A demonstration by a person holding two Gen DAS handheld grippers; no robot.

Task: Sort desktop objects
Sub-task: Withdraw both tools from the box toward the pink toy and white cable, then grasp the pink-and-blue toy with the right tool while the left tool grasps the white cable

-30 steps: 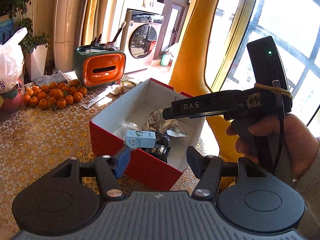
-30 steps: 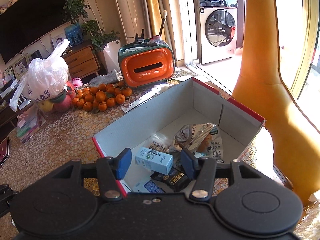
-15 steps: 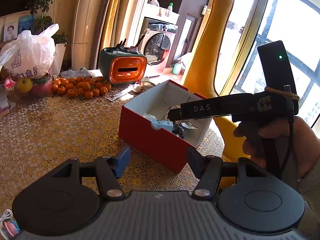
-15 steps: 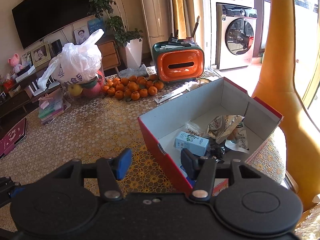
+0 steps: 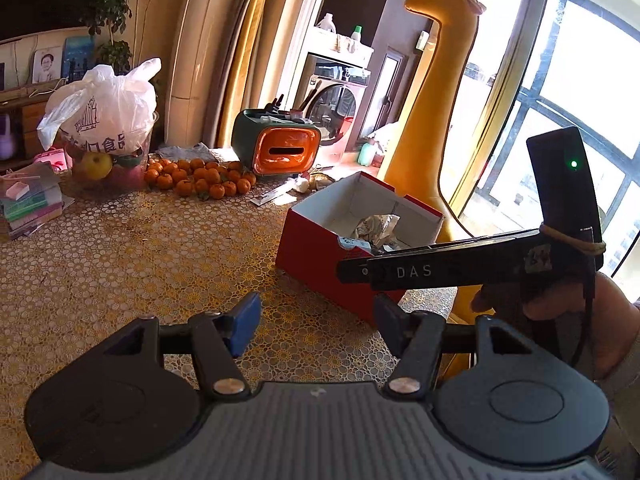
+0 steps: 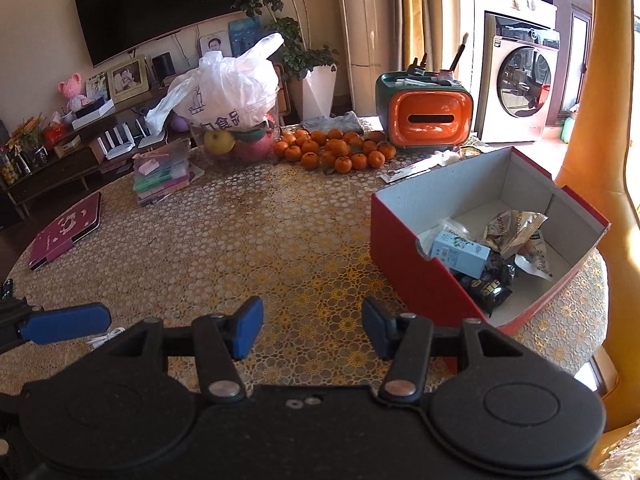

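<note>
Broadly, a round table (image 6: 224,248) covered with a gold lace-pattern cloth fills both views. Along its far side stand a white plastic bag (image 6: 224,88) over a clear tub of fruit, a pile of small oranges (image 6: 336,150), and an orange-fronted tissue box (image 6: 426,118) with brushes stuck in its top. A stack of thin books (image 6: 162,176) lies left of the fruit, and a dark red case (image 6: 66,236) lies near the table's left edge. Behind the table are a wall television, a low cabinet with framed pictures, a potted plant, curtains and a washing machine (image 6: 520,76). A tall yellow giraffe figure (image 5: 436,92) stands by the bright window.

The red cardboard box (image 6: 404,256) sits at the table's right edge, open at the top, white inside. In it lie a pale blue carton (image 6: 460,254), a crinkled foil packet (image 6: 514,228) and dark wrappers (image 6: 490,284).

The right gripper (image 6: 313,326) hovers over bare cloth with its blue-padded fingers spread apart and nothing between them; the box is ahead and to its right, near but not touching. The left gripper (image 5: 316,322) is likewise spread wide and empty, with the box ahead and slightly right of it. In the left wrist view a hand (image 5: 560,304) holds the other tool's black handle, which crosses in front of the box.
</note>
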